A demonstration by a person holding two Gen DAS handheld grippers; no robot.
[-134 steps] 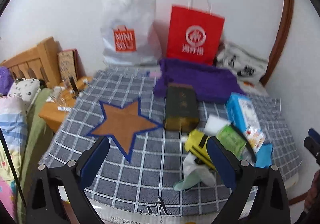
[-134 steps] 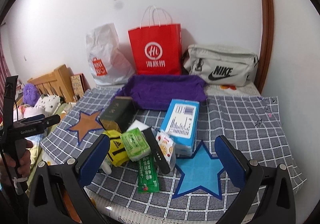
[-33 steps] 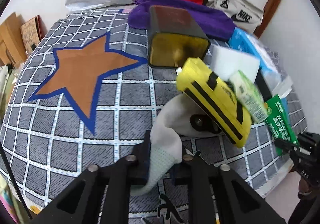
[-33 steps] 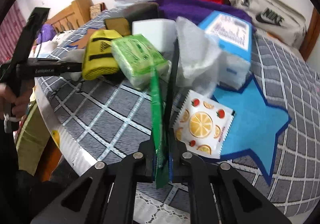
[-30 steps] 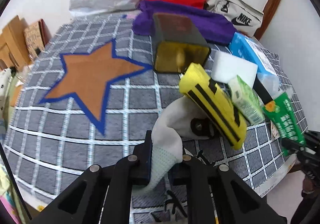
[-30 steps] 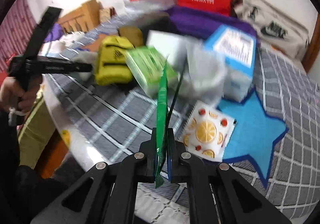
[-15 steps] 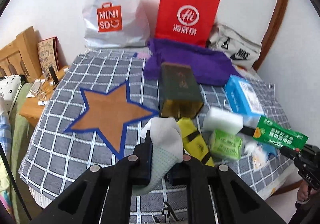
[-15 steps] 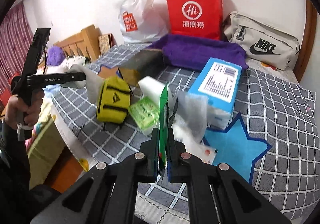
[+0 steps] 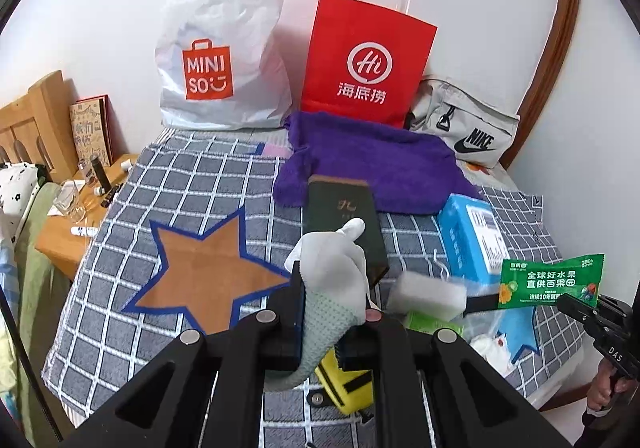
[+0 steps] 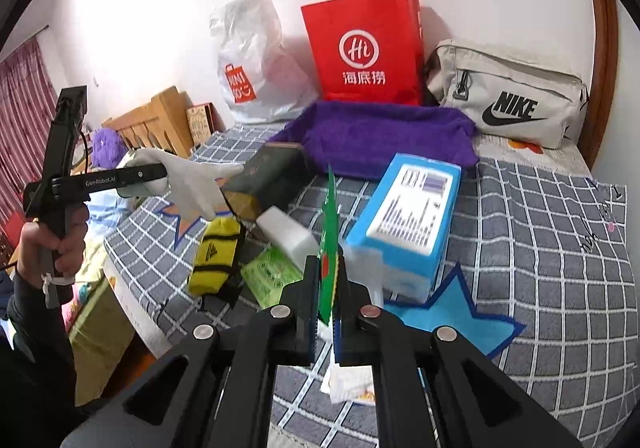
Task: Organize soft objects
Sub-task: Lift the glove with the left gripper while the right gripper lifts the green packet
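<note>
Left gripper (image 9: pixel 320 312): jaws drawn close, clamped on a white fabric glove (image 9: pixel 334 268) with a dotted pale-green cuff; the glove stands up between the pads, its fingers flopping toward 1 o'clock. From the right wrist view the same glove (image 10: pixel 188 178) hangs in the air at 9 o'clock, clear of the bed, gripped by the long black tool that a hand (image 10: pixel 56 244) holds.

Right gripper (image 10: pixel 326 292): jaws nearly together, pinching a flat green plastic snack packet (image 10: pixel 330 240) edge-on, upright. In the left wrist view that packet (image 9: pixel 550 282) shows its printed face at 3 o'clock, lifted above the clutter.

Surface: a grey-and-white checked bedspread (image 9: pixel 192 184) carrying an orange star patch with blue border (image 9: pixel 208 272) at 9 o'clock of the left gripper, and a blue star patch (image 10: pixel 452 316) at 3 o'clock of the right gripper.

Still lying on the spread, right wrist view: yellow fabric pouch with black straps (image 10: pixel 216 260) at 9 o'clock, green tissue pack (image 10: pixel 268 276) just beside it, white foam block (image 10: pixel 288 234) leaning at 11 o'clock, dark green rectangular tin (image 10: pixel 272 176) behind that, blue-and-white cardboard box (image 10: pixel 408 216) at 1 o'clock.

Further back at 12 o'clock: purple fluffy towel (image 10: pixel 380 136). Against the wall stand a red paper bag with white handles (image 10: pixel 364 48), a white plastic shopping bag (image 10: pixel 252 64) at its left, and a grey zip pouch with black logo (image 10: pixel 508 104) at its right.
</note>
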